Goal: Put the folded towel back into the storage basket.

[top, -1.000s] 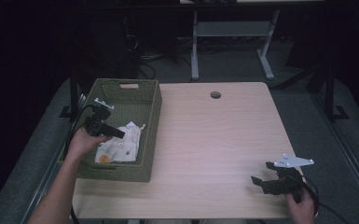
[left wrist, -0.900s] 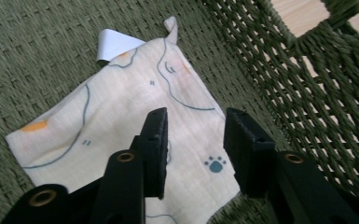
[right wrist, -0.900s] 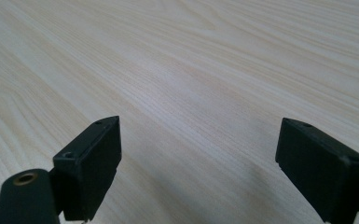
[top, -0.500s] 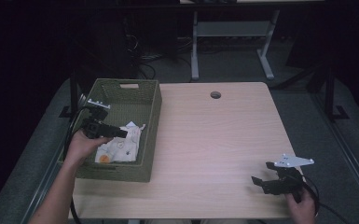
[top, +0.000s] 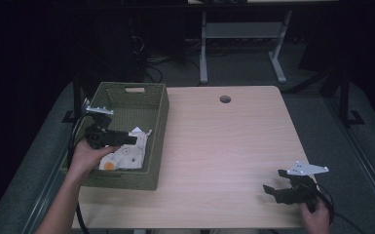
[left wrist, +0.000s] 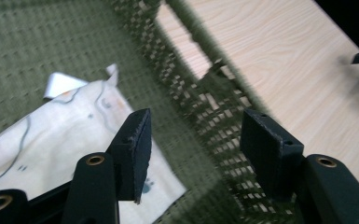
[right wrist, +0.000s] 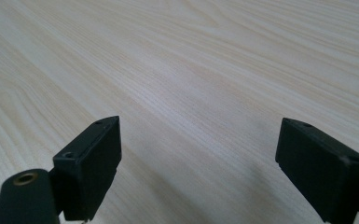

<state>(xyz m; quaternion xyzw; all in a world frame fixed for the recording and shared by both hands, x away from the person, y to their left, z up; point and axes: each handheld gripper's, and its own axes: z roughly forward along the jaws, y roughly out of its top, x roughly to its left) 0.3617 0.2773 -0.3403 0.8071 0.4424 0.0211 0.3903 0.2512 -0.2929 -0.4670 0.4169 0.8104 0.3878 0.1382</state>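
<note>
Left gripper (top: pixel 126 140) hangs over the cloth (top: pixel 126 155) in the green basket (top: pixel 159 117), jaws just opening, nothing between them. It looks soft, light, floppy: pinch a raised corner.

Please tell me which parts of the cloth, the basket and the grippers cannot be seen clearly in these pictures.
- Cloth: the high view makes its print too small to read; the left gripper covers part. The left gripper view cuts it off at the left edge.
- Basket: its wall is blurred in the left gripper view.
- Right gripper: small and dark in the high view, its fine parts unclear.
</note>
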